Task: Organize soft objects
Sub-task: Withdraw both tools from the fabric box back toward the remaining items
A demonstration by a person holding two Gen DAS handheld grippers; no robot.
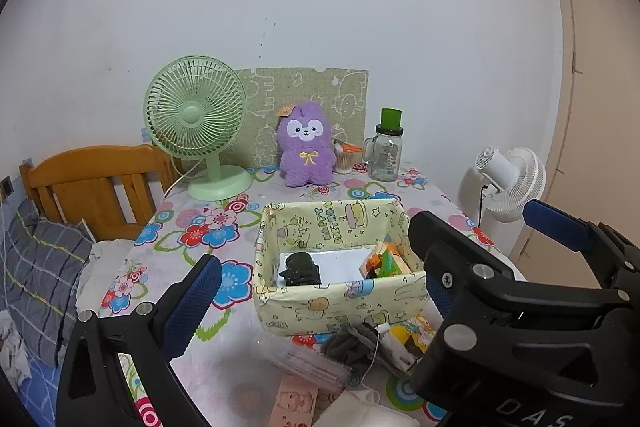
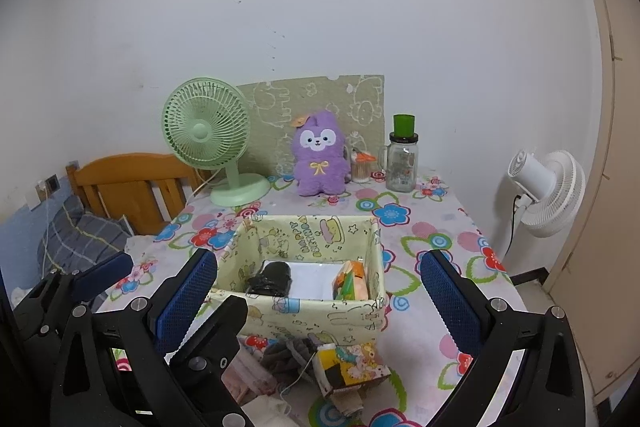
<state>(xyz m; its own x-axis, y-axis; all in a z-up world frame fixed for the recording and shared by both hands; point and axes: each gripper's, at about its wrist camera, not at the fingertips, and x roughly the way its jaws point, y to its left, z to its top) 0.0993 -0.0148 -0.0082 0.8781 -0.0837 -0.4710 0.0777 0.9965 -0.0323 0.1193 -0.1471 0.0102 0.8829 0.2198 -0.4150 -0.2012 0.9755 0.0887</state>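
Note:
A pale yellow cartoon-print box (image 1: 340,303) (image 2: 308,319) stands mid-table, holding a black soft item (image 1: 301,269) (image 2: 270,279), a white pad and an orange-green packet (image 1: 385,259) (image 2: 349,280). In front of it lie a grey cloth (image 1: 352,345) (image 2: 289,351), a yellow cartoon packet (image 2: 348,367), clear-wrapped pink items (image 1: 312,367) and a white cloth (image 1: 356,409). A purple plush bunny (image 1: 306,149) (image 2: 320,159) sits at the back. My left gripper (image 1: 316,303) is open and empty above the near pile. My right gripper (image 2: 318,303) is open and empty over the box front.
A green desk fan (image 1: 198,123) (image 2: 212,143), a glass mug jar with green lid (image 1: 387,147) (image 2: 402,155) and a cotton-swab pot (image 1: 345,158) stand along the back wall. A white floor fan (image 2: 548,191) is right of the table; a wooden headboard (image 1: 96,183) and pillow left.

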